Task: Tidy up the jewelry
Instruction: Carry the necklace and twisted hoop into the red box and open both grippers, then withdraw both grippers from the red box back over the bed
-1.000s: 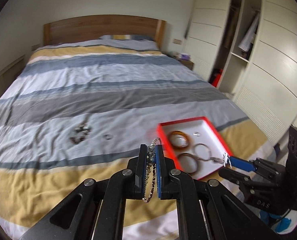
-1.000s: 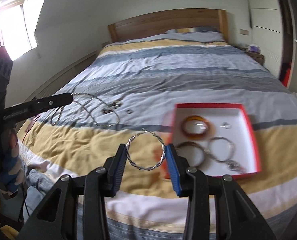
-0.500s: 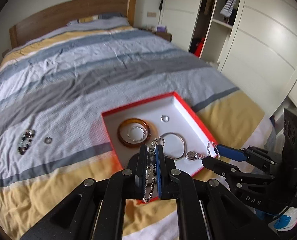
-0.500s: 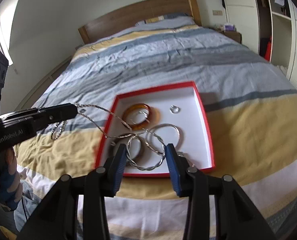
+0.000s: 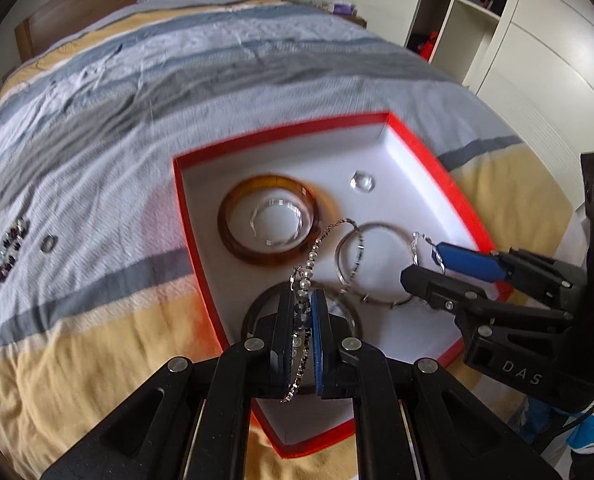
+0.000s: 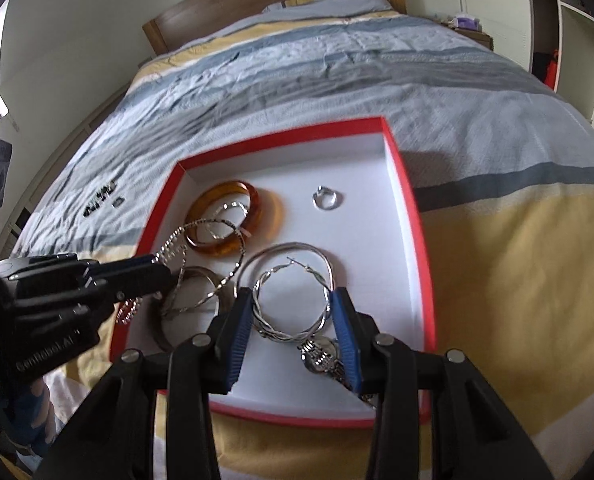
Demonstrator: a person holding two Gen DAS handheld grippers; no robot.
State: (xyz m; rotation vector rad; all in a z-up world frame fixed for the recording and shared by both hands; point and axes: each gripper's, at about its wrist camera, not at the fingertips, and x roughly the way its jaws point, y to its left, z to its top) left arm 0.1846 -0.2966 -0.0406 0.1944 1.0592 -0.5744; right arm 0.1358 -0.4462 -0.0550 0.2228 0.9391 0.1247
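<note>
Bed [image 6: 497, 240] w/ red box [image 6: 411, 216]: both claws now brought over it; L claw [image 5: 301, 304] clamped on chain [image 5: 317, 248], R claw [image 6: 293, 308] on twisted hoop [image 6: 293, 304]. Watch [image 6: 323, 354] at 6 seen only R view.

Bed [image 6: 377, 80]: striped blue, grey and yellow cover. Red-rimmed box [image 6: 411, 216] rests directly on it. Left of the box, well apart: dark beaded piece [image 6: 99, 200], with small ring [image 6: 118, 201] just beside.

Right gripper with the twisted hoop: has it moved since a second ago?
Yes. The right gripper, holding the twisted hoop, has come forward from the yellow stripe to over the red box.
</note>
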